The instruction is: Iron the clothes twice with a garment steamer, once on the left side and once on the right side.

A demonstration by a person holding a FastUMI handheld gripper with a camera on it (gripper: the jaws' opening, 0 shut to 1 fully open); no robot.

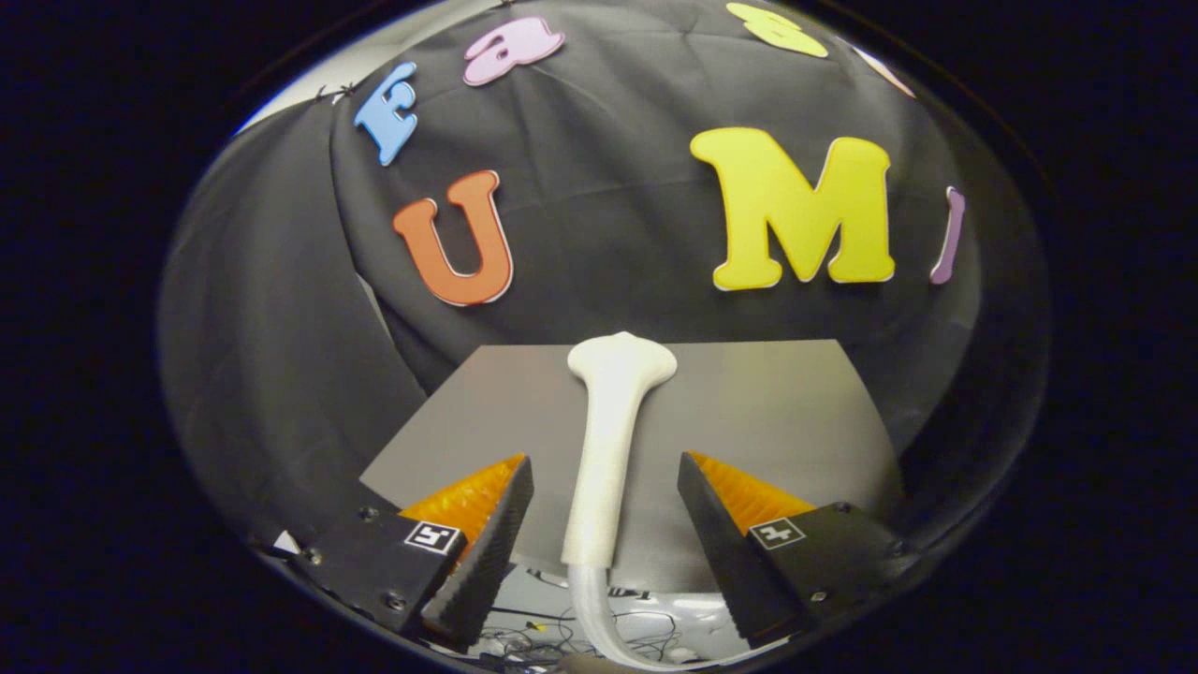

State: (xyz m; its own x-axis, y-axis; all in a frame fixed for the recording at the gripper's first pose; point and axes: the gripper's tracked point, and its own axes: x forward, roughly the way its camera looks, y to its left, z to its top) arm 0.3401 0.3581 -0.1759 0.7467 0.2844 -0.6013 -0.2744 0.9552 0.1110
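Black cloth hangs behind a grey counter (777, 412). On it lies the white steamer (604, 449), its head pointing away toward the cloth and its hose (594, 613) trailing back off the near edge. Wide open, the tongs (606, 468) straddle the steamer's handle without touching it.

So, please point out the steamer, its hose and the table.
steamer (599, 449): gripper view, on its handle, between the open gripper (606, 496) fingers.
hose (591, 608): gripper view, on the bend below the handle.
table (767, 402): gripper view, on its bare top.
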